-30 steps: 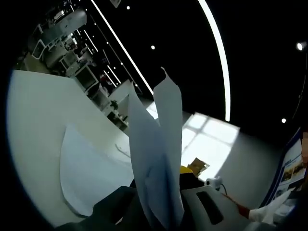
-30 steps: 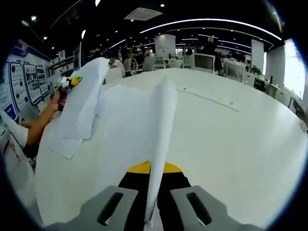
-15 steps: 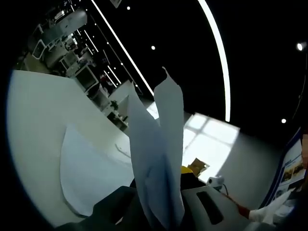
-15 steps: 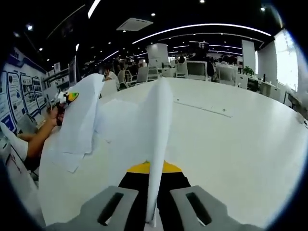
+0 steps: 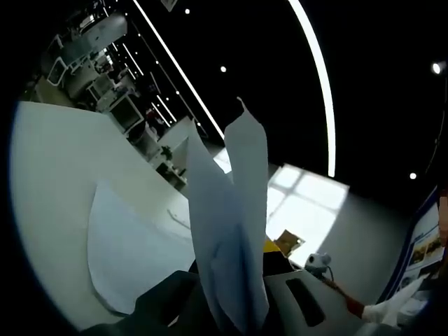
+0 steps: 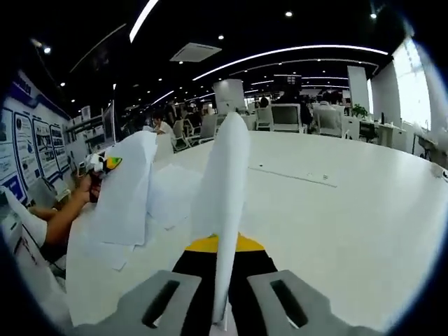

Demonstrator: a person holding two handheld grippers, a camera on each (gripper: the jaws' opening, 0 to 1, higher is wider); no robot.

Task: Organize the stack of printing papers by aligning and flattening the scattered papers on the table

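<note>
While the big white table (image 6: 364, 224) spreads under my right gripper (image 6: 222, 308), I see loose papers (image 6: 94, 245) lying scattered at its left edge. My right jaws are clamped on a sheet (image 6: 225, 210) that stands on edge and rises between them. In the left gripper view, my left gripper (image 5: 234, 318) pinches a few sheets (image 5: 231, 238) that fan upward, lifted off the table (image 5: 56, 168), with another sheet (image 5: 122, 255) lying flat beside them.
</note>
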